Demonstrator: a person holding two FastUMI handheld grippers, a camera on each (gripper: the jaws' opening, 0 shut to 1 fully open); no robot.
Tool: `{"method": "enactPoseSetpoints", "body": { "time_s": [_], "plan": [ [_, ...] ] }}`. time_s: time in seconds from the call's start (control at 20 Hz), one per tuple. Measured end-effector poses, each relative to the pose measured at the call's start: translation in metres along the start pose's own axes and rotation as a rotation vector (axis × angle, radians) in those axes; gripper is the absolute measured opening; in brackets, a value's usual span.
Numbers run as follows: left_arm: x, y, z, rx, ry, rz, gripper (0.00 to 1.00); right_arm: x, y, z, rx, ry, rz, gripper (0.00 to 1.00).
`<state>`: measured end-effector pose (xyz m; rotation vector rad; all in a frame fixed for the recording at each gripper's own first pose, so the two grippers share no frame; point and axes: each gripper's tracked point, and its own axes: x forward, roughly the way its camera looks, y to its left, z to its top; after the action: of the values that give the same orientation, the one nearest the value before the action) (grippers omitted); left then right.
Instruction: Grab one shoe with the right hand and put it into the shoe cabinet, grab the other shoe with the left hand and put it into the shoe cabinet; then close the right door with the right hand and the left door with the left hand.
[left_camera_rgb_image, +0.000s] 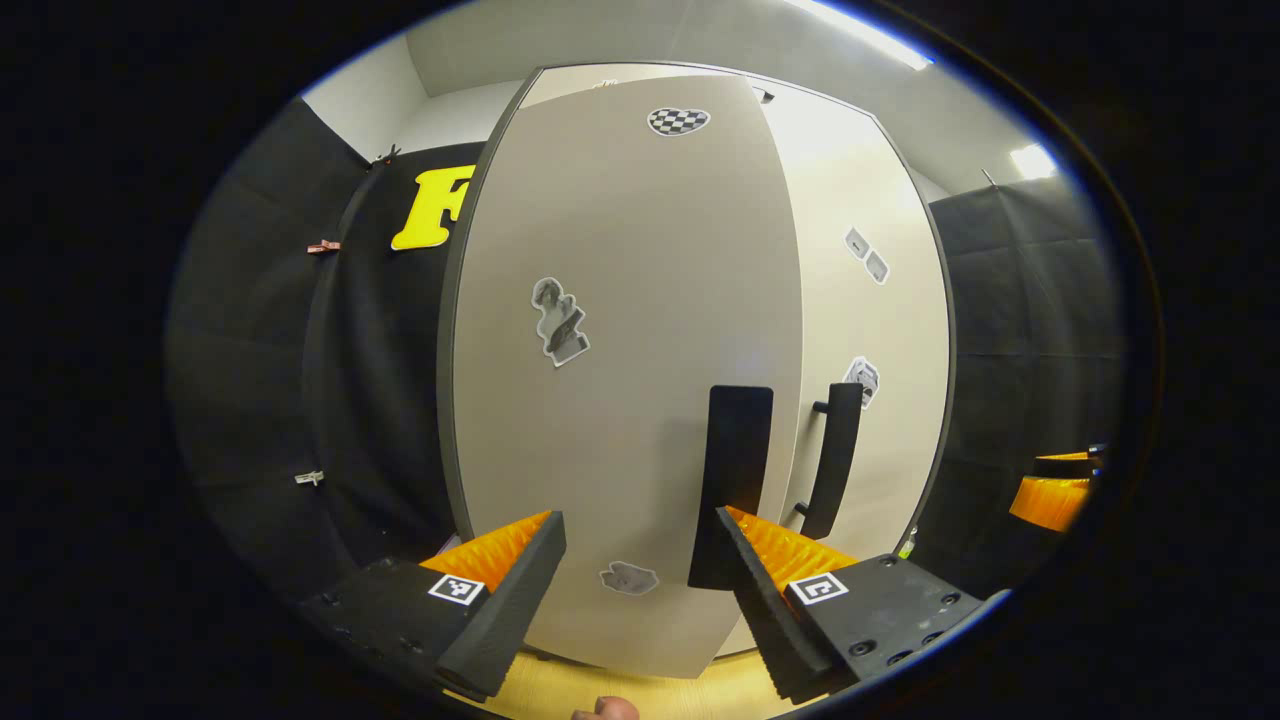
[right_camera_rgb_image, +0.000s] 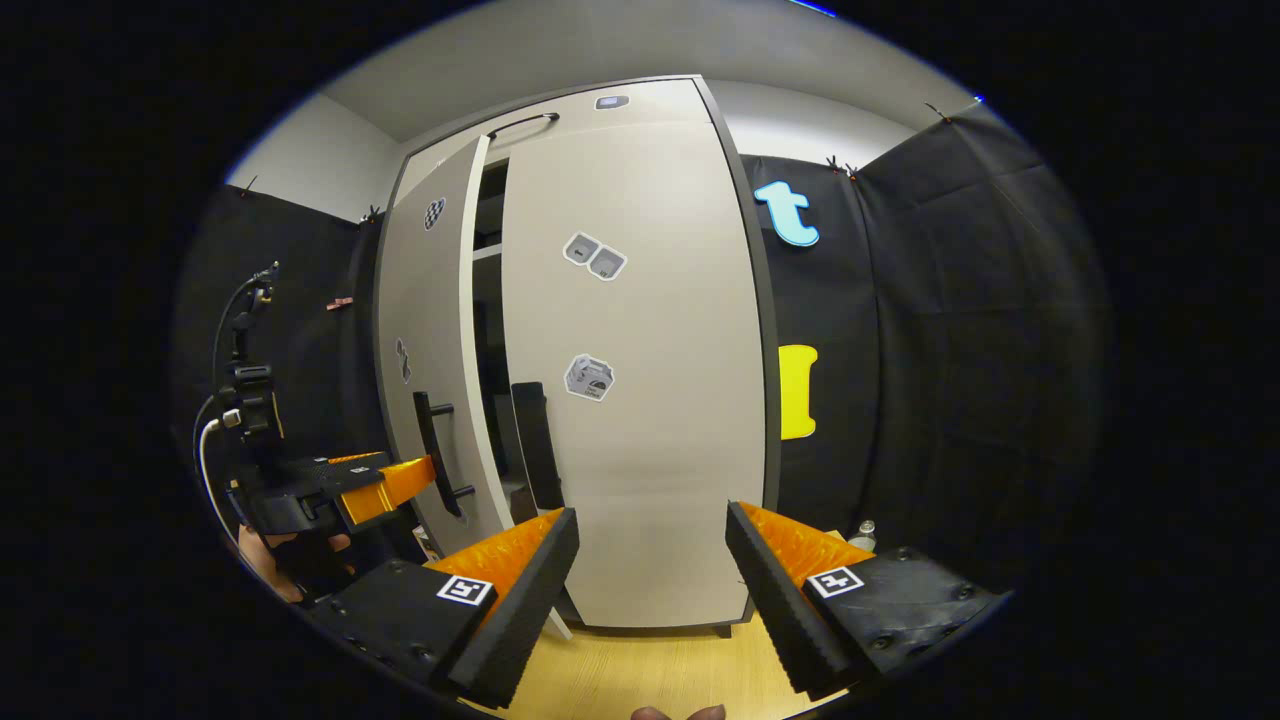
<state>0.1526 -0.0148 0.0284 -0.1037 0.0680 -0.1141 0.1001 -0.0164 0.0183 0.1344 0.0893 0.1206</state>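
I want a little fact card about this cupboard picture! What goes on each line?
cupboard: tall shoe cabinet standing on a wooden floor
right door: right door looks shut
left door: left door not fully shut, a dark gap shows beside it in the right gripper view
handles: a dark handle on each door
stickers: several on both doors
left gripper: left gripper open, pointing at the left door
right gripper: right gripper open, holding nothing
shoes: cannot tell, not seen from here
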Motion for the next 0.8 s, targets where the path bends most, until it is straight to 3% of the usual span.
{"method": "enactPoseSetpoints", "body": {
  "time_s": [0.55,0.8],
  "plan": [
    [-0.069,0.01,0.014,0.041,-0.015,0.032,0.95,-0.02,0.012,0.012,-0.008,-0.031,0.008,0.98],
    [-0.102,0.015,0.019,0.042,-0.018,0.053,0.97,-0.034,0.009,0.017,-0.049,-0.043,-0.03,0.98]
  ]
}}
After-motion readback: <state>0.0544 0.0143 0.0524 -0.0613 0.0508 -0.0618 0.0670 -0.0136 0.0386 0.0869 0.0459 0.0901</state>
